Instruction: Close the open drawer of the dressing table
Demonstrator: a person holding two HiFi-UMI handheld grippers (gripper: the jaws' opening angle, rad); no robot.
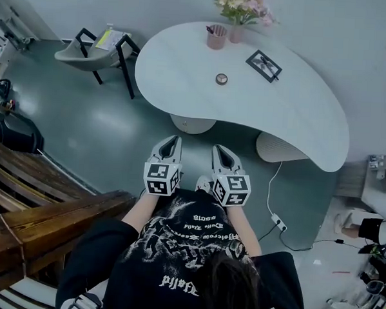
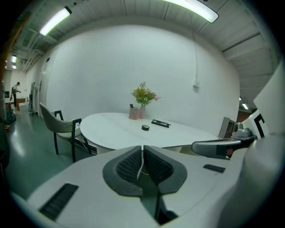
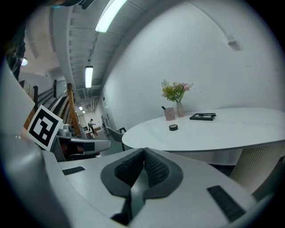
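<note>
Dressing table [image 1: 184,69], white and kidney-shaped, is lying ahead of and well apart from both grippers, its long axis running from upper left to lower right across the head view. No open drawer is showing in any view, so which side it is sitting on cannot be told. Left gripper [image 1: 172,142] and right gripper [image 1: 219,150] are being held side by side at the person's chest, each with jaws pressed together on nothing and neither looking clearly nearer. The shirt [image 1: 188,241] is carrying pale gothic lettering too distorted to read, with no brand showing.
</note>
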